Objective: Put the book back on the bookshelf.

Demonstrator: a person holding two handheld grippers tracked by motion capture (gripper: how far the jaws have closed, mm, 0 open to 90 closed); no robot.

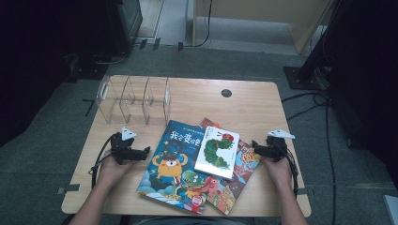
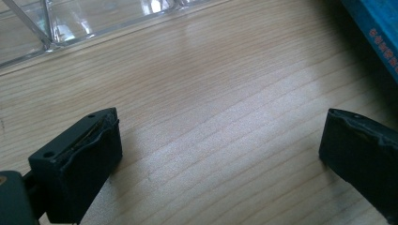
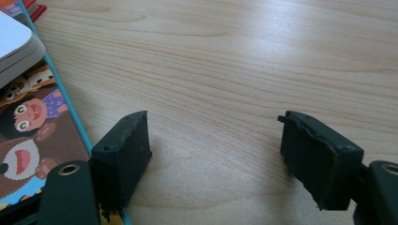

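A clear acrylic divider rack (image 1: pixel 133 99) (four upright panels) stands at the wooden table's (image 1: pixel 253 108) far left corner.

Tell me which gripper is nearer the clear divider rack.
Left. The left gripper sits just in front of the clear divider rack, on the table's left side. The right gripper is across the pile of books, at the table's right edge.

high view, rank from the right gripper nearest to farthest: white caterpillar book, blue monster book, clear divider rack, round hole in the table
From the right gripper:
1. white caterpillar book, just to its left, on top of the stack.
2. blue monster book, farther left, under the white one.
3. round hole, up toward the table's far edge.
4. clear divider rack, far left corner.
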